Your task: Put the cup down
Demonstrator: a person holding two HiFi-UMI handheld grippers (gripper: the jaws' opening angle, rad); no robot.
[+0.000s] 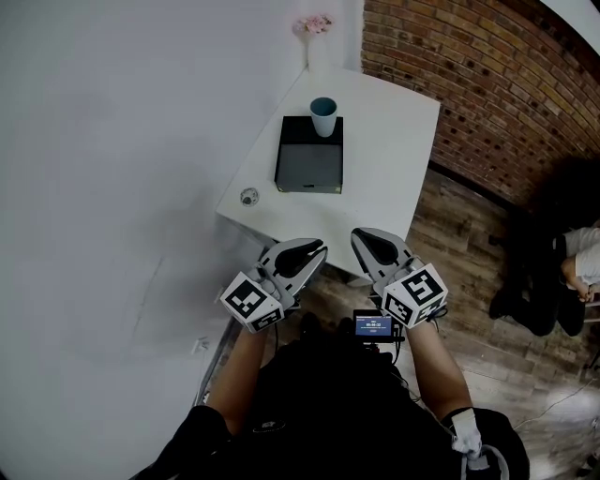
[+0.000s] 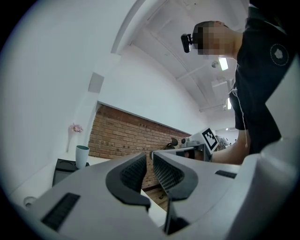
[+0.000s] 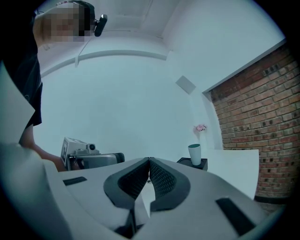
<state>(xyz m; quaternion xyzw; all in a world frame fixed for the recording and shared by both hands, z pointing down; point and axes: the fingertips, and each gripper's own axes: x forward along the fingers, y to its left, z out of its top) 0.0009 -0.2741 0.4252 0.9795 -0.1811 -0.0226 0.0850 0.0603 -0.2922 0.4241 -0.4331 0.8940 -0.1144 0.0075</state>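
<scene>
Small screen (image 1: 373, 325): lit, at the gripper-holder's waist, just behind the two marker cubes.
Left gripper (image 1: 317, 249): held level in front of the body, pointing at the table. Its jaws are drawn together to a thin slit and hold nothing.
Right gripper (image 1: 359, 237): just beside the left one, also level. Its ribbed pads are pressed tip to tip, with nothing in them.
Wooden floor (image 1: 469, 239): planks run under and to the right of the table.
White table (image 1: 394, 141): stands against the pale wall, its near edge just past the gripper tips.
Round object (image 1: 248, 196): small, on the table's near left corner; too small to identify.
Black box (image 1: 309, 164): flat and dark, lying on the table's left half.
Cup (image 1: 323, 116): pale teal, upright on the far end of the black box, well apart from both grippers.
Pink flowers (image 1: 314, 25): in a slim white vase at the table's far corner, beyond the cup.
Brick wall (image 1: 469, 84): red brick, behind the table on the right.
</scene>
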